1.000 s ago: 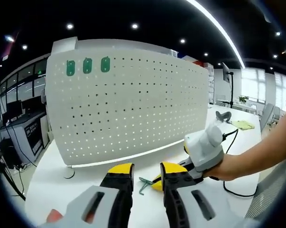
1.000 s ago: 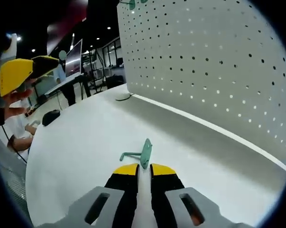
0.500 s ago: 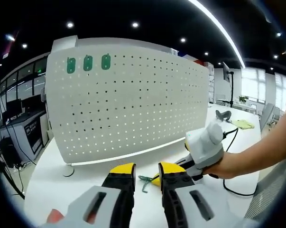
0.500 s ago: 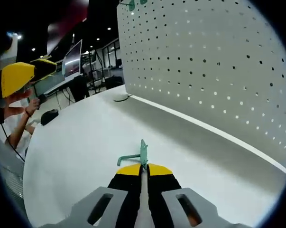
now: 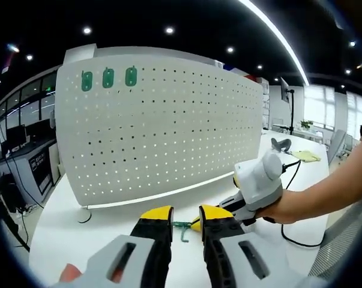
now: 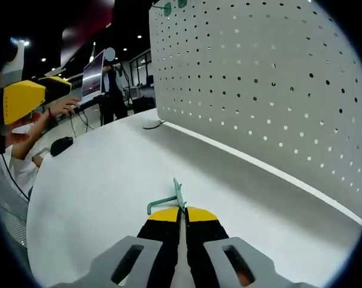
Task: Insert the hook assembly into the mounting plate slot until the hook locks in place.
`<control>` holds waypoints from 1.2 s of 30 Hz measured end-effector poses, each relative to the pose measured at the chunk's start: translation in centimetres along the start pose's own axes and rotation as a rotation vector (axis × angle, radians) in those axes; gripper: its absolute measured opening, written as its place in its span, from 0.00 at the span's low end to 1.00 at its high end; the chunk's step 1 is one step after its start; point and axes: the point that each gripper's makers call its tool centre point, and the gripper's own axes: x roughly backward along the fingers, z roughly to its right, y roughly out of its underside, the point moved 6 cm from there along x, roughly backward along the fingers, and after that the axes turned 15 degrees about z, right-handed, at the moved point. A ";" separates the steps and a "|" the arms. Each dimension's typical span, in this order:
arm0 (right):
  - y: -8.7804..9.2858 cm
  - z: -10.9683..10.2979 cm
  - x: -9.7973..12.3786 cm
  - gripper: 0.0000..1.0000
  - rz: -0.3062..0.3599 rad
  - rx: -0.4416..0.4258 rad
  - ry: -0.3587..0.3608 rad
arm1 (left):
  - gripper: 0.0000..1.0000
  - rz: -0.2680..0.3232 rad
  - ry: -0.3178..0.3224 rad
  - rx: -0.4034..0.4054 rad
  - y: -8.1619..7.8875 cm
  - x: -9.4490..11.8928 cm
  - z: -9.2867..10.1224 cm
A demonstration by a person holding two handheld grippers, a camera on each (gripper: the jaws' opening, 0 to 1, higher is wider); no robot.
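A small green hook (image 6: 168,199) with a flat back plate and a bent arm is pinched between the yellow tips of my right gripper (image 6: 181,212), just above the white table. In the left gripper view the same green hook (image 5: 184,228) sticks out left of the right gripper (image 5: 196,225), held by a hand. My left gripper (image 5: 185,213) stands open over the table, nothing between its jaws. The white pegboard mounting plate (image 5: 162,126) stands upright behind; three green hooks (image 5: 107,78) sit in its top left corner. The pegboard (image 6: 271,90) rises at right in the right gripper view.
The white table (image 6: 102,180) stretches to a curved edge at left. A dark cable (image 5: 295,240) trails from the right gripper across the table (image 5: 60,234). A person's hand (image 6: 60,108) and a dark object (image 6: 60,147) are at the far left. Desks stand in the background.
My right gripper has shut on the green hook, which has turned edge-on and lifted slightly. The left gripper has barely moved.
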 end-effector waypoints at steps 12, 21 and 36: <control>-0.6 0.7 0.4 0.00 0.004 -0.013 0.006 | 0.17 -0.005 0.005 -0.004 0.1 0.0 0.0; -1.3 0.9 0.9 0.00 0.010 -0.038 0.013 | 0.16 -0.009 0.012 -0.012 0.2 -0.1 0.2; -0.4 2.0 1.3 0.00 -0.025 0.010 0.046 | 0.14 -0.011 0.029 -0.010 0.5 -0.5 0.4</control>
